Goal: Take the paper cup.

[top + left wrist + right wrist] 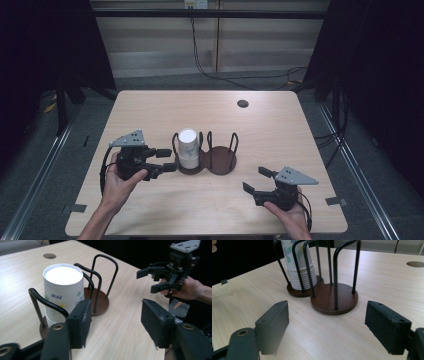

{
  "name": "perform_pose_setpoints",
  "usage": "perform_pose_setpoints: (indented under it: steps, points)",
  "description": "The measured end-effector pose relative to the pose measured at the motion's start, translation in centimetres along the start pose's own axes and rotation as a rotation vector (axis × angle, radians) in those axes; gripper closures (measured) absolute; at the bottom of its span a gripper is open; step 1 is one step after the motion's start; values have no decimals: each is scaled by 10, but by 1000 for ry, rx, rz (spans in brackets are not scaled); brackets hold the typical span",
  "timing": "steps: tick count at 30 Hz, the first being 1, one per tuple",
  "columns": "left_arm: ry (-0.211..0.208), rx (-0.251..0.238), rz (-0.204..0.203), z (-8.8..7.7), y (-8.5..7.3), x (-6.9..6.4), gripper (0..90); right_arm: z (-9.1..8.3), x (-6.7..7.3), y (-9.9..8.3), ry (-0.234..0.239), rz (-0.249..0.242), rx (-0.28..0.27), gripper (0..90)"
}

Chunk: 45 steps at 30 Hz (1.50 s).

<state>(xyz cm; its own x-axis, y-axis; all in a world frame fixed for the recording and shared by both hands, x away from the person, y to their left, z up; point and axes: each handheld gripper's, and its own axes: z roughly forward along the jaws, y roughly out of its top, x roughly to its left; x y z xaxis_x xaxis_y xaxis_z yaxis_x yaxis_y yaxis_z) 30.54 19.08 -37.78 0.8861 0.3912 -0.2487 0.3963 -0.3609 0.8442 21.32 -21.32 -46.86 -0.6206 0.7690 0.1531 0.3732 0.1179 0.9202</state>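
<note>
A stack of white paper cups (188, 147) with a floral print stands upside down in the left bay of a dark wooden two-bay holder (222, 160) with black wire loops; the right bay is empty. My left gripper (167, 160) sits just left of the holder, its jaws apart with nothing between them. In the left gripper view the cups (62, 292) stand beyond and left of its left jaw. My right gripper (255, 180) rests near the front right of the table, open and empty, pointing at the holder (337, 300) and cups (299, 267). It shows as the right gripper (147, 281) far off in the left gripper view.
The light wooden table (280, 130) has a round cable hole (243, 103) at the back right. Bare tabletop lies between the holder and my right gripper. Cables run on the floor behind the table, and dark curtains hang at both sides.
</note>
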Motion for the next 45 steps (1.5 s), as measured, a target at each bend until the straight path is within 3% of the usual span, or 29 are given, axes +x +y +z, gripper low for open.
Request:
perform_pose_setpoints:
  steps: [3, 6, 15, 18, 23, 26, 30, 34, 44, 45]
  points:
    - [-25, 7, -9, 2, 6, 1, 369, 1, 2, 0, 8, -6, 11, 189]
    - [-5, 34, 12, 3, 14, 0, 343, 2, 3, 0, 9, -6, 16, 188]
    - [7, 60, 61, 5, 30, 2, 274, 3, 4, -1, 18, -9, 30, 180]
    - [62, 69, 86, 8, 37, 1, 272, 3, 4, 0, 21, -11, 33, 180]
    - [89, 70, 91, 10, 44, 2, 286, 4, 4, -1, 23, -10, 37, 179]
    - [138, 124, 112, 15, 48, 2, 288, 4, 4, 0, 28, -12, 39, 180]
    - [125, 143, 113, 16, 52, 4, 325, 4, 5, -1, 33, -14, 42, 180]
    - [109, 177, 122, 20, 60, 8, 295, 6, 5, -1, 34, -12, 48, 180]
    - [73, 195, 126, 27, 72, 22, 294, 6, 5, -1, 36, -15, 57, 180]
    - [70, 224, 137, 30, 74, 25, 294, 6, 5, -1, 36, -13, 57, 180]
